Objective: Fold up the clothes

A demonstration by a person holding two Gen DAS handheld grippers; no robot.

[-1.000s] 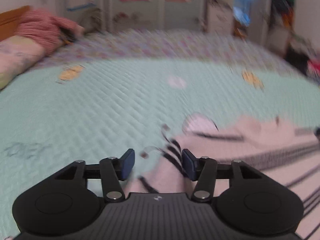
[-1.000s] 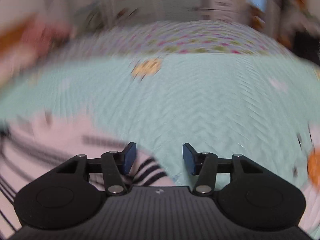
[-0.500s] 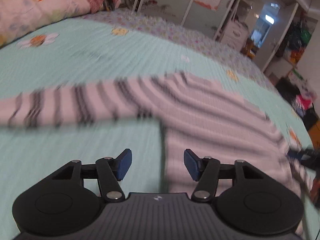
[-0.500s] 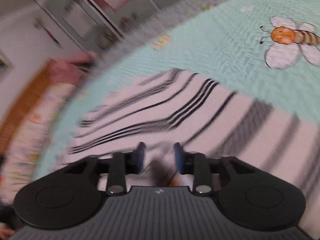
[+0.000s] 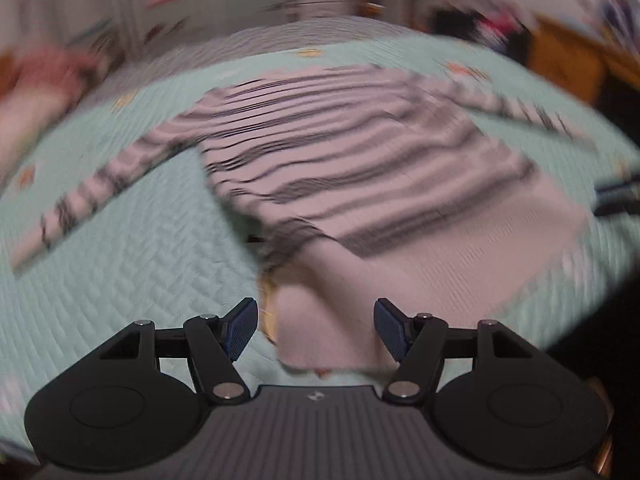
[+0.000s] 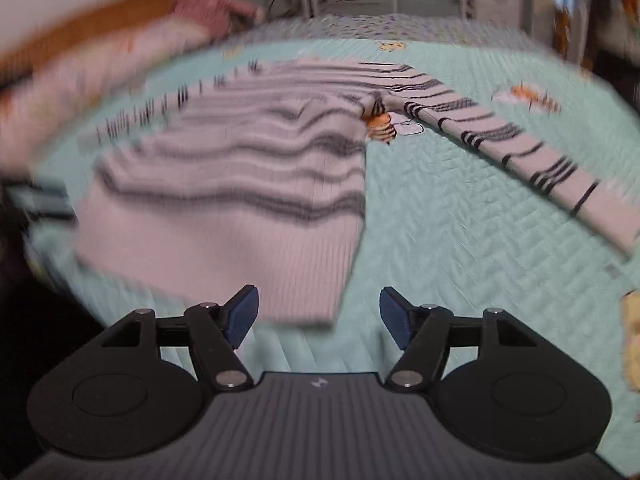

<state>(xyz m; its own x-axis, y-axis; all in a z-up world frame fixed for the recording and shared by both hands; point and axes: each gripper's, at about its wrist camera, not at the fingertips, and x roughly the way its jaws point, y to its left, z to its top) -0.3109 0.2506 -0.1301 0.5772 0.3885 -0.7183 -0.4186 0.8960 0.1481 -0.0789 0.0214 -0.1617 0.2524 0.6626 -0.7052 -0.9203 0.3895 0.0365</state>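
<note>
Left gripper [image 5: 316,330]: we see its jaws apart, just been opening, nothing clamped; the sweater's hem shows in the gap below.
Right gripper [image 6: 319,318]: our jaws stand apart too, freshly opened, gripping nothing.
Sweater [image 6: 248,168]: one, pale pink with dark stripes, spread flat on the quilt [image 6: 440,216].
Sleeves: two, angled out to either side.
Bee motifs: we count a few, blurred.
Writing: none we can read.
</note>
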